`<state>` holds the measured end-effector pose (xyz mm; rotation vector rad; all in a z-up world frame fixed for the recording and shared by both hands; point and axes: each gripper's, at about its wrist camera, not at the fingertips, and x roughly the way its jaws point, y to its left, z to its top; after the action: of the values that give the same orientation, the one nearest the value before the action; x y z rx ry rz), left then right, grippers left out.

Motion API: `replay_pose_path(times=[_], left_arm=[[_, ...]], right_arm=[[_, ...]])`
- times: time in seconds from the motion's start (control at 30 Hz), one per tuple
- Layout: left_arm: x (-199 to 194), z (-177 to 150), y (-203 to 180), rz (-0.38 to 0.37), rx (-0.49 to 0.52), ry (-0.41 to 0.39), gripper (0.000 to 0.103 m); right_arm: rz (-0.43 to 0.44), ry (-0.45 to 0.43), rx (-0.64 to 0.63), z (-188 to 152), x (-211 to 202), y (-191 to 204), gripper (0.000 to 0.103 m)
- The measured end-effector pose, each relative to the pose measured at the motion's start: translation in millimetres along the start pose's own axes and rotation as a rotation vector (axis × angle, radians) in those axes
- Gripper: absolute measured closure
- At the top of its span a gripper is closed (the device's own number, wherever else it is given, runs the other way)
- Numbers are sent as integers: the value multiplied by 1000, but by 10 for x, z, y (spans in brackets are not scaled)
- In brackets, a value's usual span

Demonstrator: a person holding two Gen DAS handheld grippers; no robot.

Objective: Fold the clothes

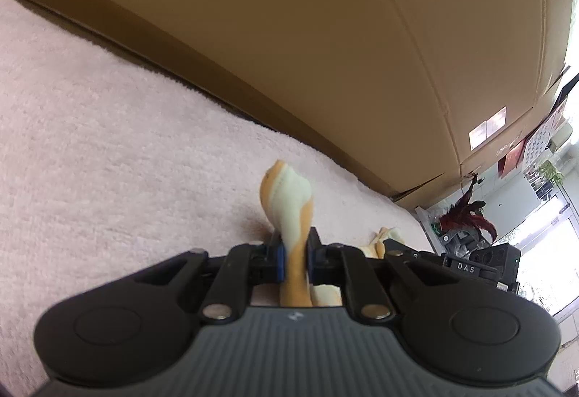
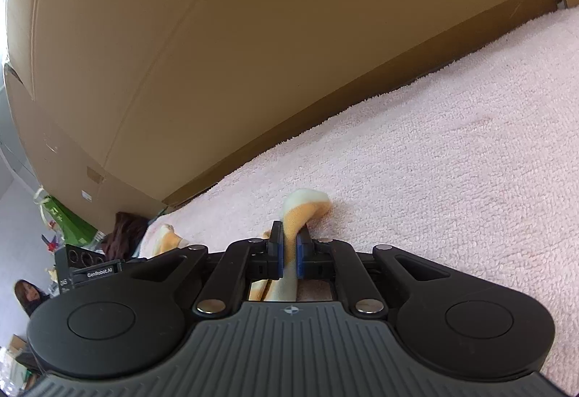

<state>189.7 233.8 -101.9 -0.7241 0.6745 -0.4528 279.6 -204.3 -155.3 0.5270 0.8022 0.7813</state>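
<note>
Left gripper (image 1: 296, 254) jaws pinch the orange-and-cream garment (image 1: 291, 205), which pokes up past them above the pink towel (image 1: 108, 143). Right gripper (image 2: 288, 254) jaws pinch it likewise. Only the right view shows a seated person (image 2: 27, 294).

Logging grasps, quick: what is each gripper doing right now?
Left gripper: shut on the orange-and-white cloth.
Right gripper: shut on the same kind of cloth.

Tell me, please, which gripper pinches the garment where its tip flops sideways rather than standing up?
The right gripper: the orange-and-cream garment above it bends over to the right, whereas above the left gripper the cloth stands upright.
</note>
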Motion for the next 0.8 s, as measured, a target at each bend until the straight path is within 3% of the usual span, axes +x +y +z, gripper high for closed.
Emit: replay_pose_path(times=[0.27,0.4,0.8], left_arm=[[-76,-71,-265,-9,141,-41,99],[-289,-68,-429,-58,145,-85,99],[-979,-306,-707,-194,256,-173,99]], right_arm=[[-98,-4,-49,-3,21,225,97],[23,-59,-76,-53,-201,328,97],[256,-127,-171,-183,-912,507,97]])
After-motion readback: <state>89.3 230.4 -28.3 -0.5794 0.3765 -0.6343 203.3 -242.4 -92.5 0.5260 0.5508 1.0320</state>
